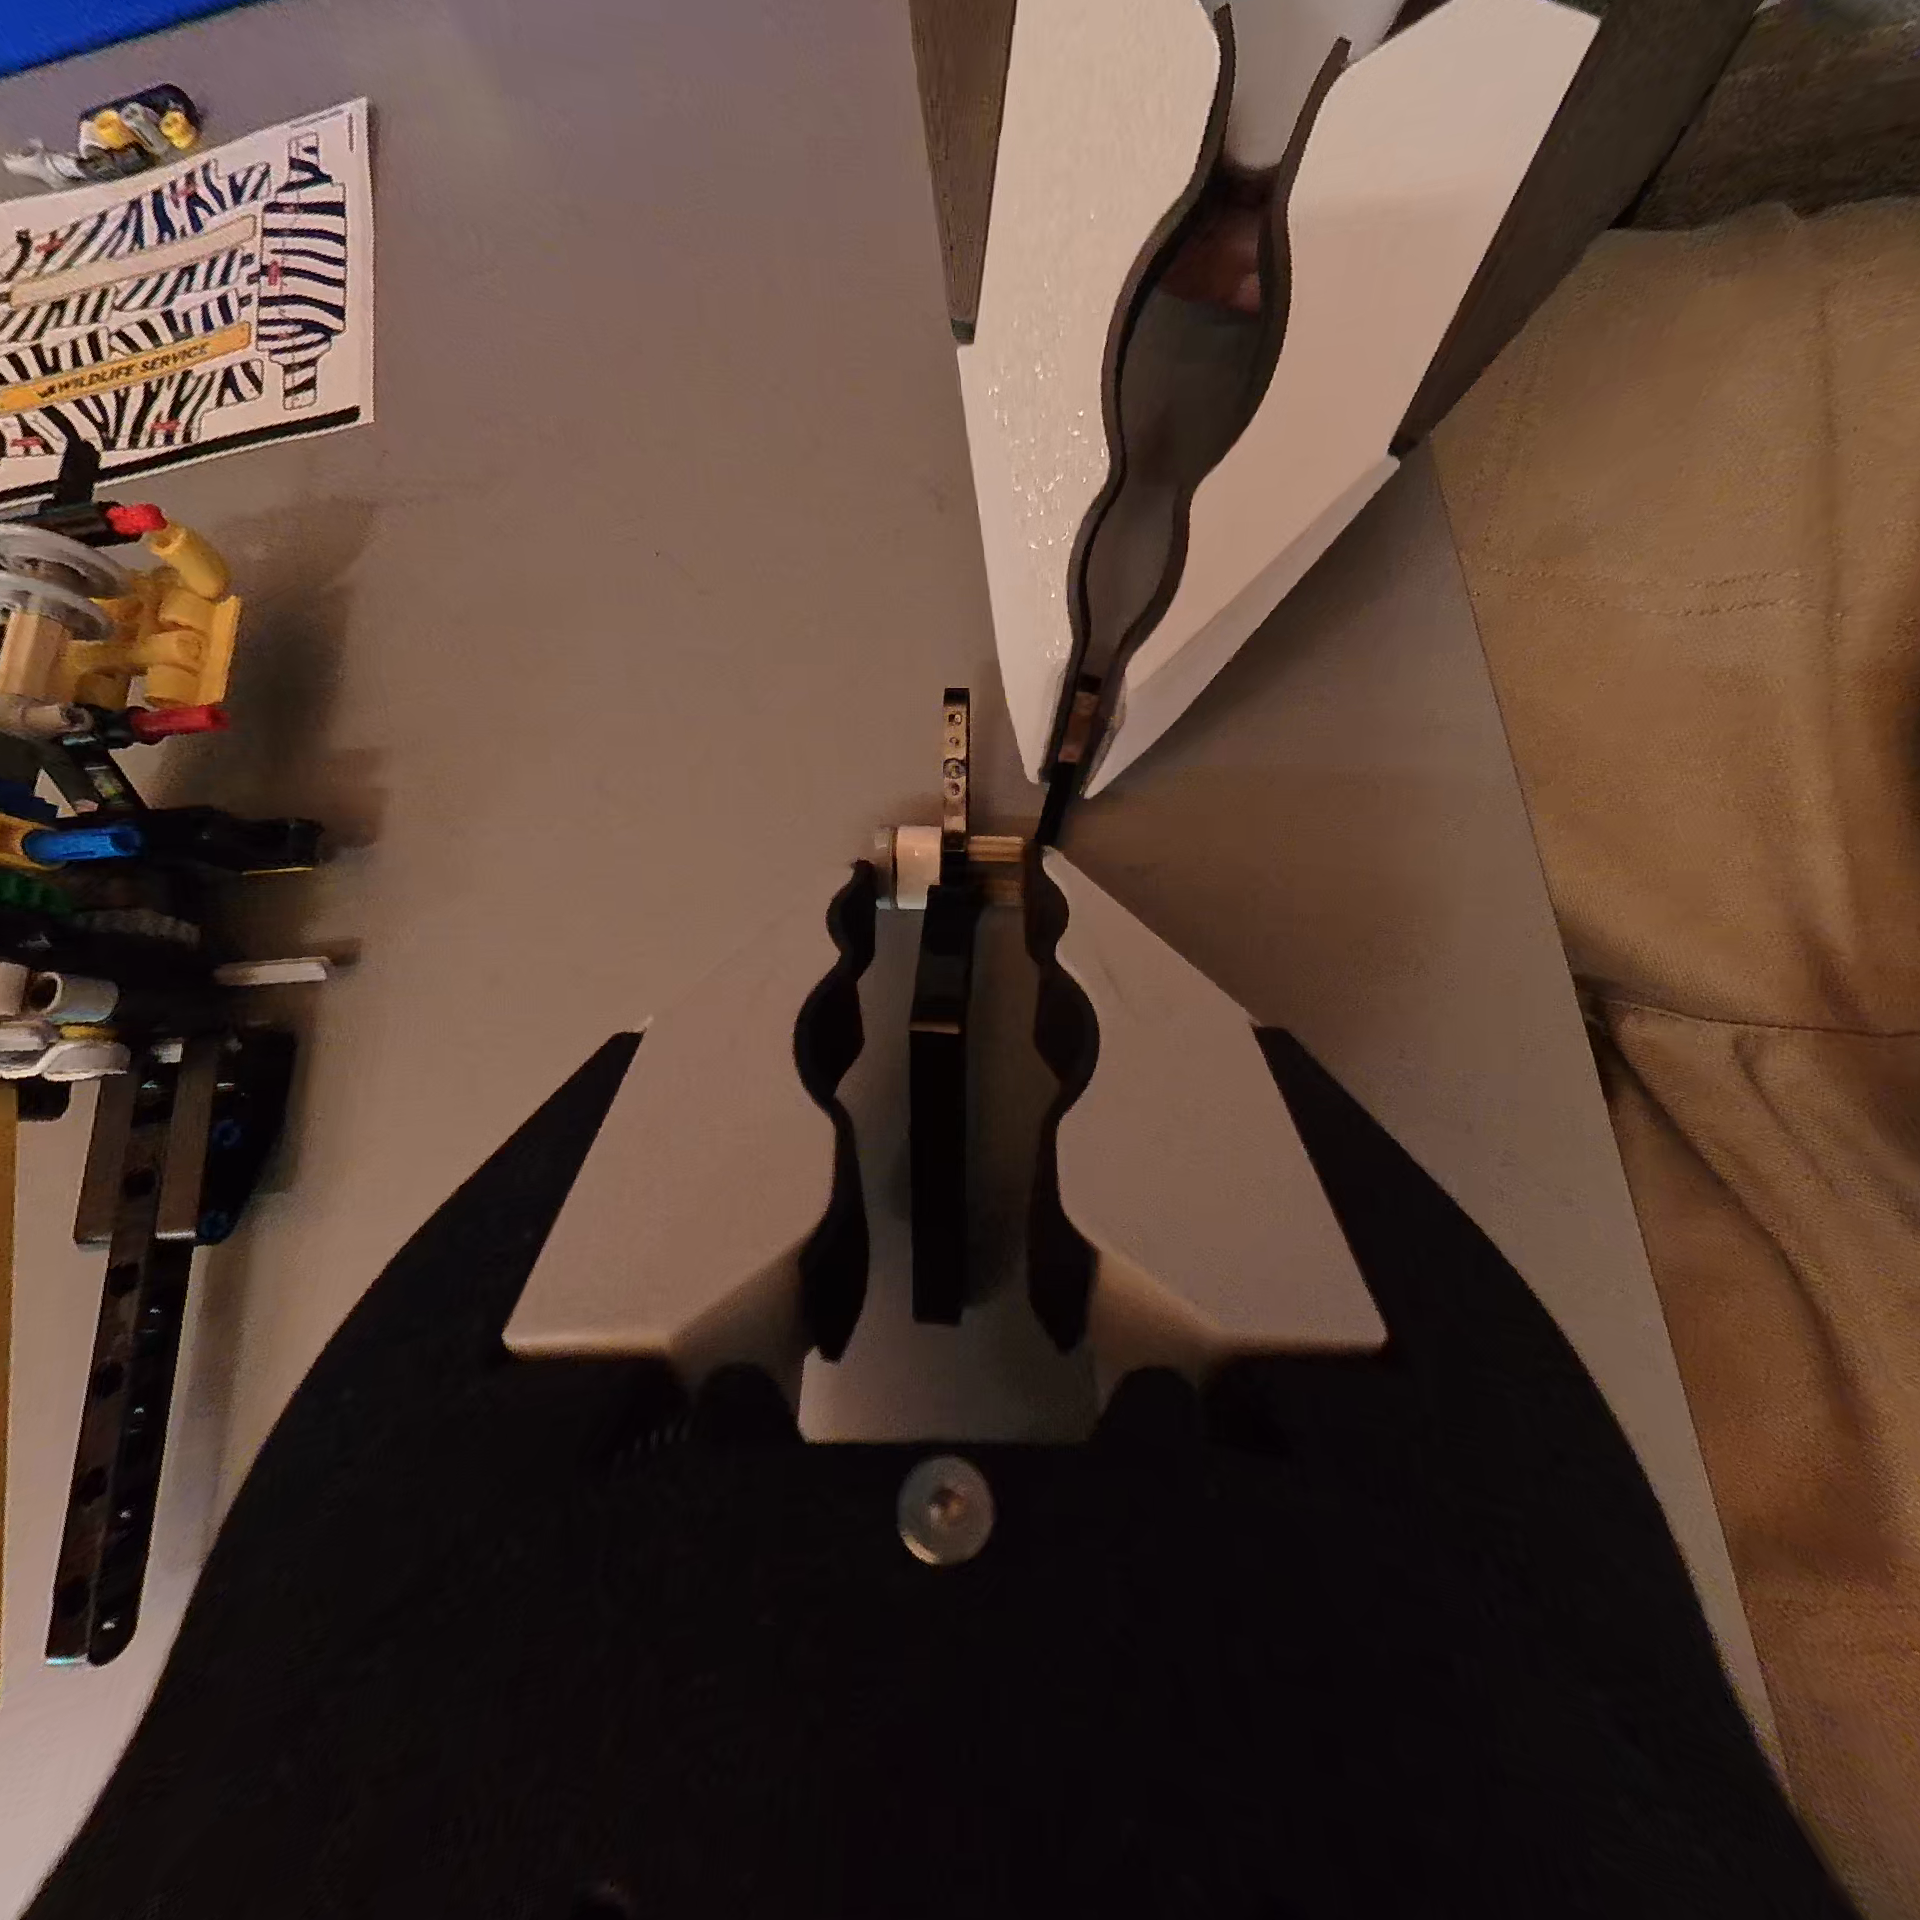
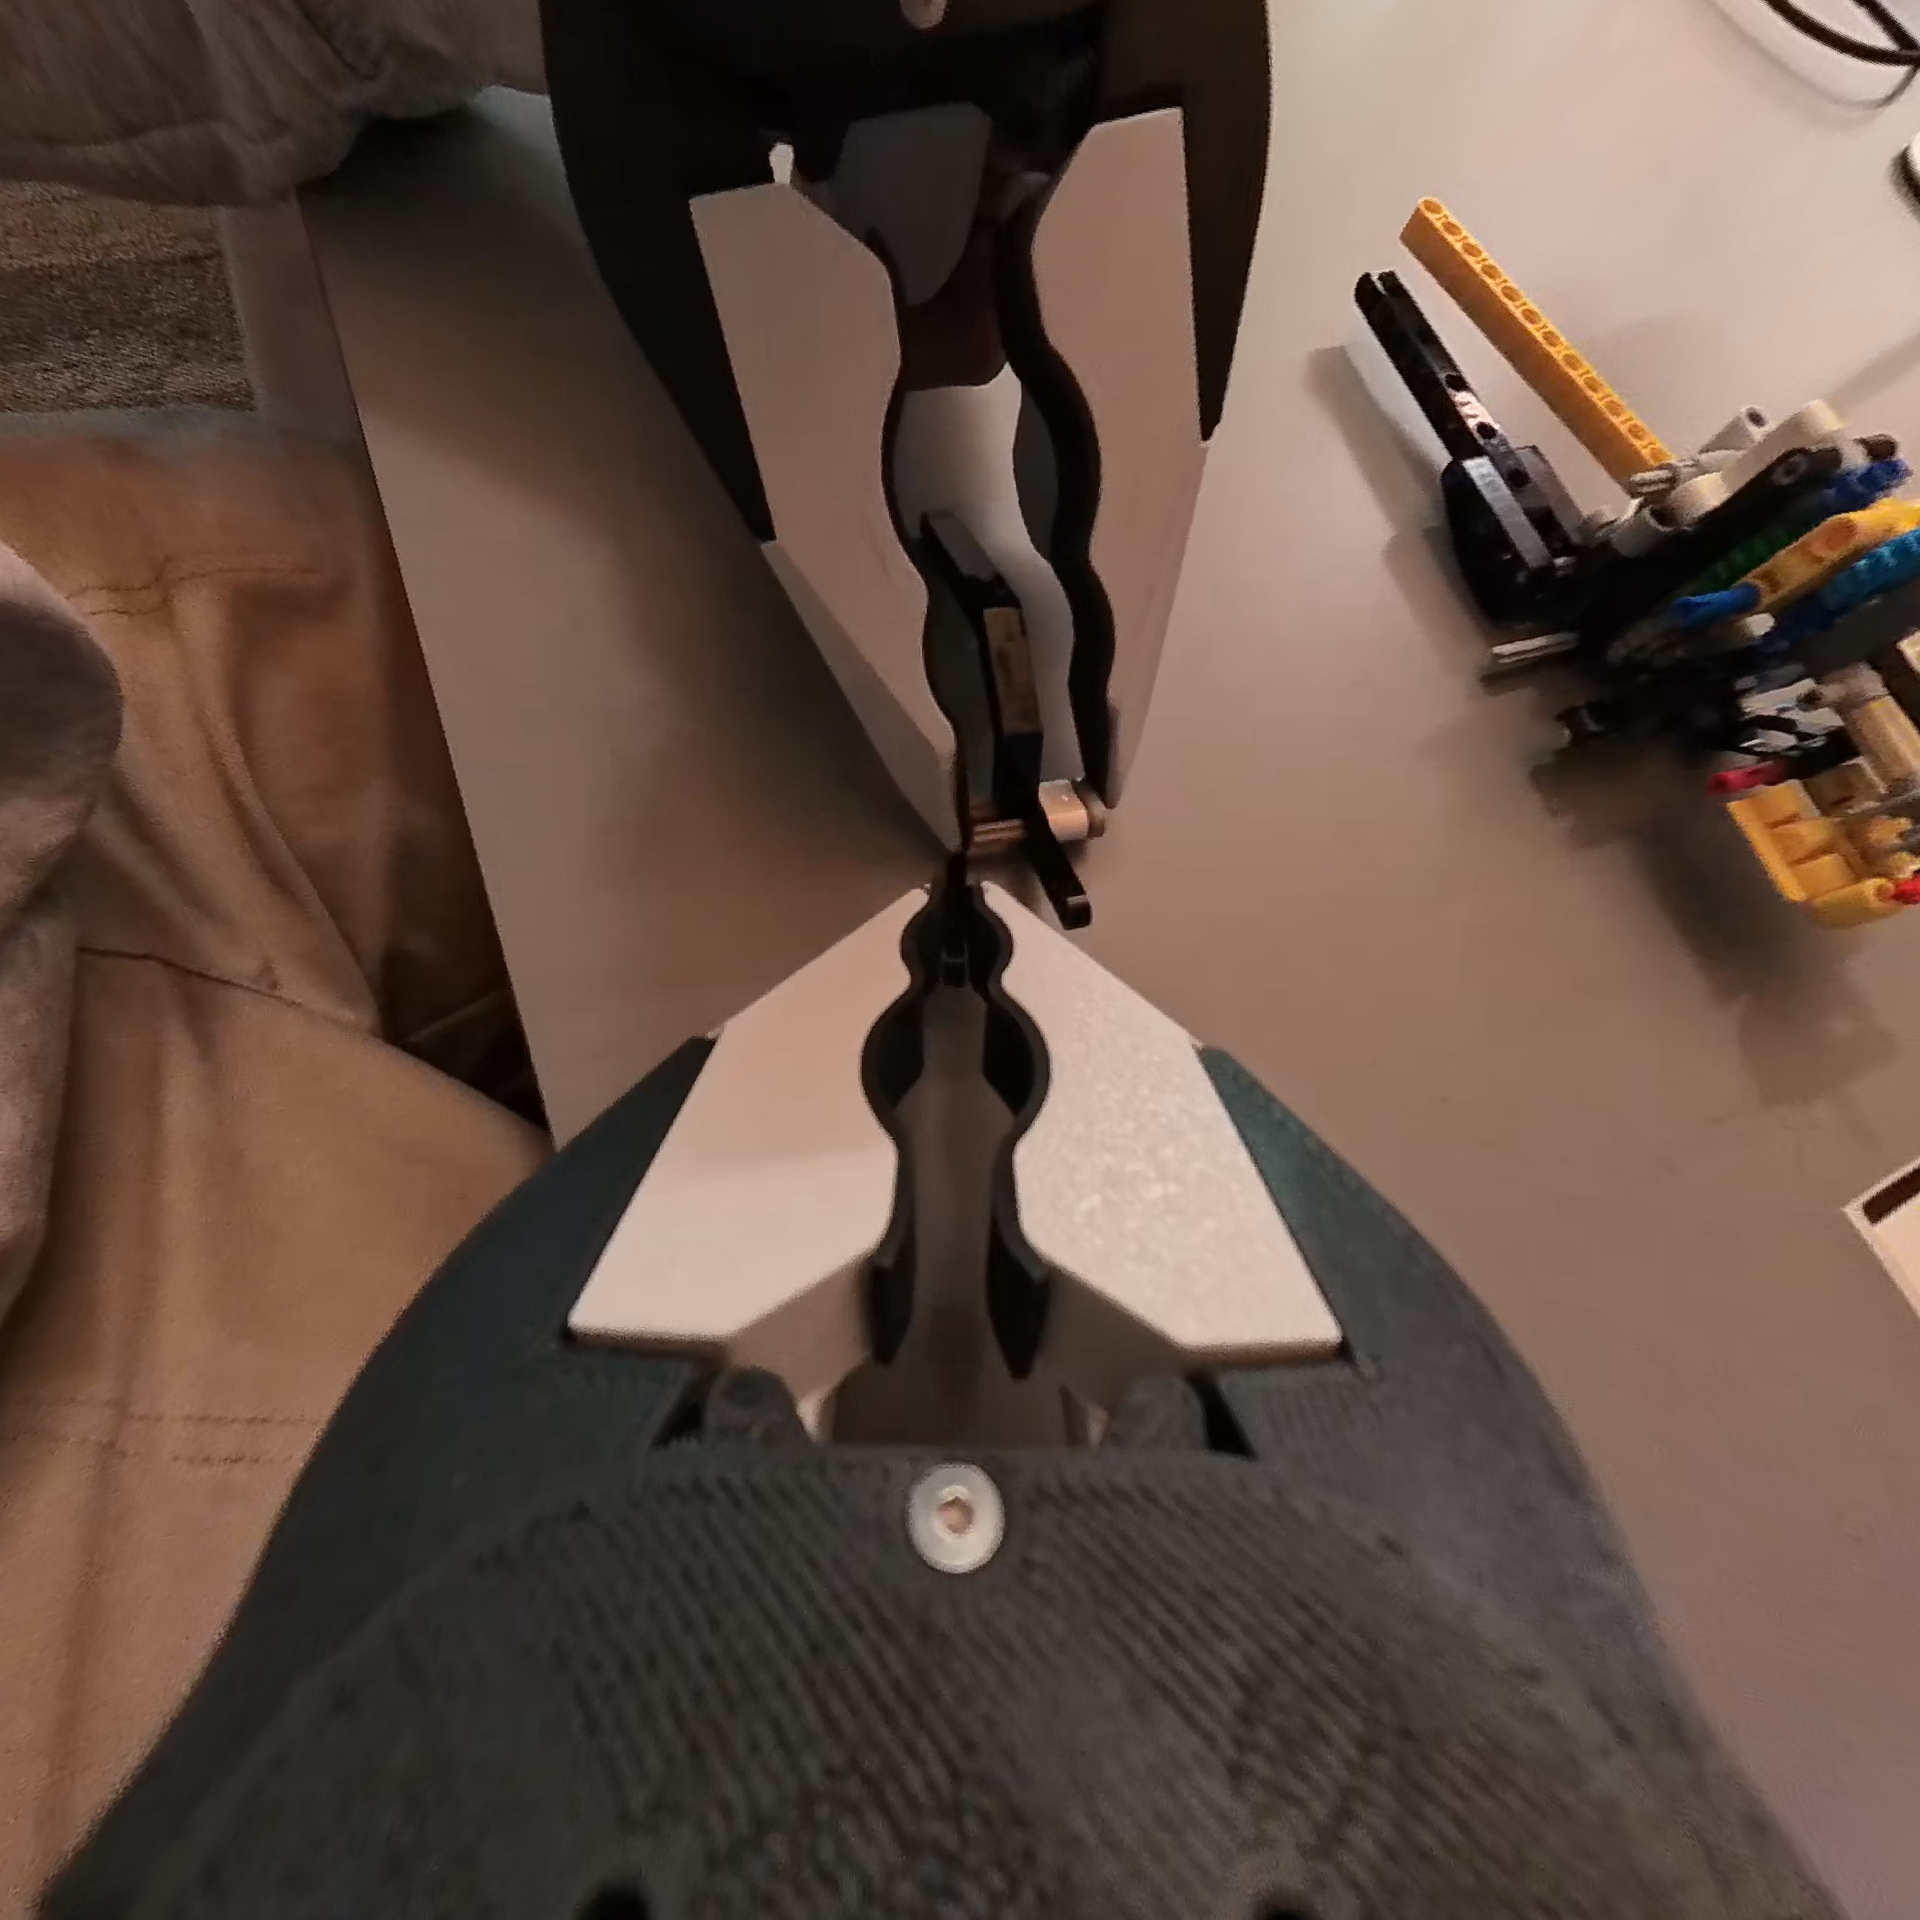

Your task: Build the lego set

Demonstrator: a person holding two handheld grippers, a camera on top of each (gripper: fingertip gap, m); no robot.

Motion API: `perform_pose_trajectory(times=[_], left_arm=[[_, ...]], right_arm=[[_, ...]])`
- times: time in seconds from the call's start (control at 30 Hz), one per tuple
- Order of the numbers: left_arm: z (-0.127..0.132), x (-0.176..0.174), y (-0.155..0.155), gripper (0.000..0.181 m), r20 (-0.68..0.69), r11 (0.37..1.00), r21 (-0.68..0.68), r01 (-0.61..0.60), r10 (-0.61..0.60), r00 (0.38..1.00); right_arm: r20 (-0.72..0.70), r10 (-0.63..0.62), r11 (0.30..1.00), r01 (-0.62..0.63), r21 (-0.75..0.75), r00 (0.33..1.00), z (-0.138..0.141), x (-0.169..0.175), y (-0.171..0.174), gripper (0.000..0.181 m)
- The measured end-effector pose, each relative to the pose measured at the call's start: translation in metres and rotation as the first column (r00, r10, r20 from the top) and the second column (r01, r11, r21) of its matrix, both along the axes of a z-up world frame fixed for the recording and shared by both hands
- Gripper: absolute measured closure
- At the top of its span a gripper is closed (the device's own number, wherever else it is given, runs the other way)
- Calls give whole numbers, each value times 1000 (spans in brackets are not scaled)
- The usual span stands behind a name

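My left gripper (image 1: 961, 868) is shut across a small sub-assembly: a tan axle (image 1: 995, 847) with a white bush (image 1: 914, 857) and a black beam (image 1: 956, 743) that sticks out past the fingertips. It also shows in the right wrist view (image 2: 1029, 821), coming in from the top. My right gripper (image 2: 951, 914) is shut on a thin black piece (image 2: 953, 883). The tip of that piece touches the end of the tan axle (image 2: 997, 828). In the left wrist view the right gripper (image 1: 1065, 784) comes down from the top, tip to tip with the left one.
A partly built model of yellow, black, blue and white parts (image 1: 104, 779) lies on the grey table (image 1: 623, 520), also at the right of the right wrist view (image 2: 1714, 582). A zebra-striped sticker sheet (image 1: 177, 291) lies beyond it. A person's tan clothing (image 1: 1714, 935) is beside the table edge. The tips of both grippers are at nearly the same place.
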State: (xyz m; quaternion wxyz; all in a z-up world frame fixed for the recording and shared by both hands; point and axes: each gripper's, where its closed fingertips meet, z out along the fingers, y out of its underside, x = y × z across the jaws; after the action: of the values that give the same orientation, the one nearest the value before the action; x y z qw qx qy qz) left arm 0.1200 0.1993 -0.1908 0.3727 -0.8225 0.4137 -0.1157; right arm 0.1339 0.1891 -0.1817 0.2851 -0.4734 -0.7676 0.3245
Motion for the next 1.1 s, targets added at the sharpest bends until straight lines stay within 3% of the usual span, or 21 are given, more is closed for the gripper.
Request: perform_pose_trajectory(times=[0.33, 1.1], left_arm=[[0, 0, 0, 149, -5, 1000, 9, -1, 1, 1000], [0, 1, -2, 144, 21, 1000, -22, 13, -12, 1000]], right_arm=[[-77, 20, 1000, -20, -4, 997, 12, 0, 0, 179], [-34, 27, 997, -29, -69, 999, 9, -2, -2, 179]])
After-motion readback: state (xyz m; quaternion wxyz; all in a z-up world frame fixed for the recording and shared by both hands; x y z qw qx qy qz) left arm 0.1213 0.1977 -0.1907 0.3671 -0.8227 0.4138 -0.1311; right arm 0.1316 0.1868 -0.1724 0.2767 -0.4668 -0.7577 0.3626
